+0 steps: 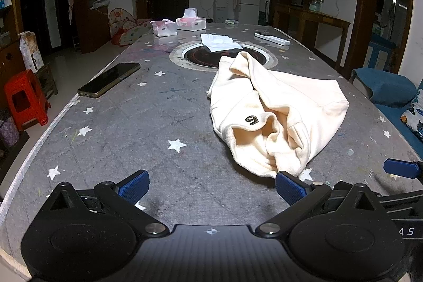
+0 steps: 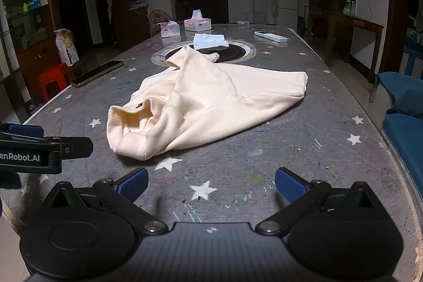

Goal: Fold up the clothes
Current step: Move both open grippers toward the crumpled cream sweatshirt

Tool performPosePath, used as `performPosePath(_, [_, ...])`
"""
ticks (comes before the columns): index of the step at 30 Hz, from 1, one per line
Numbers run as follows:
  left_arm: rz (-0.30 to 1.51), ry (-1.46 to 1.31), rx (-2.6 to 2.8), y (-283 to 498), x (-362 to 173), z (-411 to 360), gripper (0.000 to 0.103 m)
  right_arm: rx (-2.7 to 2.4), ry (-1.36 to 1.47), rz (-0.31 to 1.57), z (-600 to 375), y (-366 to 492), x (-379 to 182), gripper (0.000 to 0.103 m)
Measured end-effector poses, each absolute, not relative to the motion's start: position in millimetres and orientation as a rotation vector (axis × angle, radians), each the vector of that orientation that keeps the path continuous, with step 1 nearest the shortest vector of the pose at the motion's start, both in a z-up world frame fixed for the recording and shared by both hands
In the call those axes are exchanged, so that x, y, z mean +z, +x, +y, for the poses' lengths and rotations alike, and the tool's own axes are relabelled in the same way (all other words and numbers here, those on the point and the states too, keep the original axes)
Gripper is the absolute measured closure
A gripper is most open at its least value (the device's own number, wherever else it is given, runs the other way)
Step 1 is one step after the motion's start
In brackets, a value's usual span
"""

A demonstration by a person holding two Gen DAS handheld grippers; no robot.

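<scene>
A cream sweatshirt [image 1: 280,107] lies crumpled on the grey star-patterned table [image 1: 148,139], its collar opening turned toward me; in the right wrist view the cream sweatshirt [image 2: 211,99] spreads across the table's middle. My left gripper [image 1: 211,185] stands open just short of the garment's near edge, with its right fingertip [image 1: 289,186] almost at the cloth. My right gripper [image 2: 211,184] is open over bare table [image 2: 304,128], in front of the garment and apart from it. Nothing is held by either one. At the left edge of the right wrist view, part of the left gripper's body shows.
A dark phone [image 1: 109,79] lies at the table's left side. Farther back are a round inset hob [image 1: 201,57], a white cloth [image 1: 219,42], two tissue boxes [image 1: 190,22], and a white remote [image 1: 272,38]. A red stool [image 1: 25,99] stands left; a blue sofa [image 2: 404,110] right.
</scene>
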State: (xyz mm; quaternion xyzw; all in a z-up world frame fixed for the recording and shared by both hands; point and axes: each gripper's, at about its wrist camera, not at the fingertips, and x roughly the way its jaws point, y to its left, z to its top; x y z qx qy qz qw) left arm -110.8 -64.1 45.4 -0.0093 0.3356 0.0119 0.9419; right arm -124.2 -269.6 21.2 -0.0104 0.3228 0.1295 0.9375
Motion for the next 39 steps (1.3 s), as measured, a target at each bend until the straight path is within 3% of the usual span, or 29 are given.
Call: performPosePath(39, [0.707, -0.004, -0.014, -108.3, 38.9, -76.2, 0.000, 0.280, -0.021, 0.678, -263.3, -124.1, 15.0, 0.000])
